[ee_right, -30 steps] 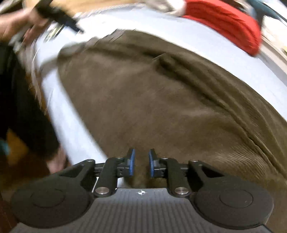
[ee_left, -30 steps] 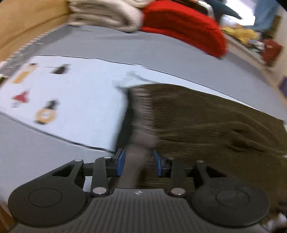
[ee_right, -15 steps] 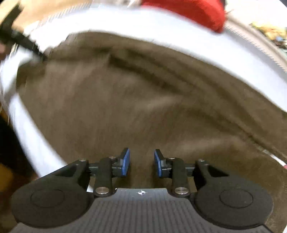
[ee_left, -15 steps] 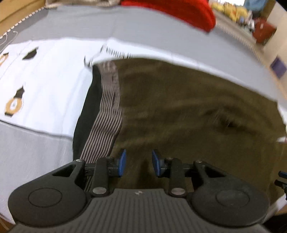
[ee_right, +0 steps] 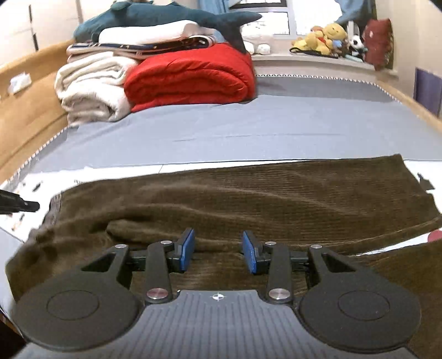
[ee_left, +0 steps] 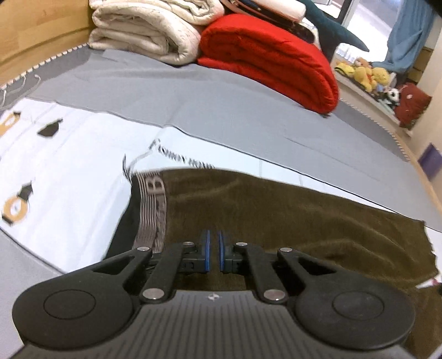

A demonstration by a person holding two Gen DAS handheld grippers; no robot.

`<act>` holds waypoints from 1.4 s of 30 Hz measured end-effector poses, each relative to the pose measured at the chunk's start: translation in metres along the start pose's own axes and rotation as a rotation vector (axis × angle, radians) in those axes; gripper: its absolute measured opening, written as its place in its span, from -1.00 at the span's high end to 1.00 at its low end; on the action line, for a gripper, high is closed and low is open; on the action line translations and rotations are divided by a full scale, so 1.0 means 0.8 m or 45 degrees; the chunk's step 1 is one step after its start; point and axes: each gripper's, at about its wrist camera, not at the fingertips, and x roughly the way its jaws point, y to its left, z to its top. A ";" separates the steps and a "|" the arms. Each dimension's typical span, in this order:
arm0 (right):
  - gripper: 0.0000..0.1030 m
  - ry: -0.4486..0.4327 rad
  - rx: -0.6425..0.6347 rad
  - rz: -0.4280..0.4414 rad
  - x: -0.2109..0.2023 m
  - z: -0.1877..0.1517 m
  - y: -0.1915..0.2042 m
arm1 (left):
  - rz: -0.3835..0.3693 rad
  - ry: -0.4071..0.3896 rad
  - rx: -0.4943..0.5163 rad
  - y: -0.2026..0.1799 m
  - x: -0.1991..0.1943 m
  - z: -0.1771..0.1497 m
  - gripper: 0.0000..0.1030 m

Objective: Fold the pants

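Brown corduroy pants point(ee_left: 290, 218) lie spread across a pale printed sheet point(ee_left: 69, 163) on the bed, with a grey striped waistband point(ee_left: 152, 210) at the left end. In the right wrist view the pants point(ee_right: 248, 193) run left to right, one layer folded over near me. My left gripper point(ee_left: 213, 254) hovers over the pants beside the waistband, its blue pads nearly touching with nothing between them. My right gripper point(ee_right: 218, 248) is open and empty just above the near fold. The left gripper's tip point(ee_right: 19, 205) shows at the far left.
A folded red blanket point(ee_left: 270, 58) and cream blankets point(ee_left: 149, 30) are stacked at the far end of the grey bedspread point(ee_right: 248, 127). A teal shark plush point(ee_right: 165, 16) lies on top. Stuffed toys point(ee_right: 328, 36) sit on the windowsill. A wooden bed frame point(ee_right: 25, 110) runs along the left.
Both grippers have pulled back and tilted up from the pants. The left gripper's pads have closed together and the right gripper has opened wider. The pants now lie flat.
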 end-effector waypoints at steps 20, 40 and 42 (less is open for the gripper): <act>0.19 0.083 0.021 0.052 0.045 0.025 -0.005 | 0.101 0.013 0.335 -0.002 0.196 0.077 -0.63; 0.19 0.071 0.081 -0.110 0.024 0.023 -0.016 | -0.073 -0.031 0.626 -0.052 0.072 0.068 0.83; 0.19 0.069 0.152 -0.130 0.018 0.017 -0.029 | -0.110 -0.051 0.659 -0.053 0.026 0.051 0.83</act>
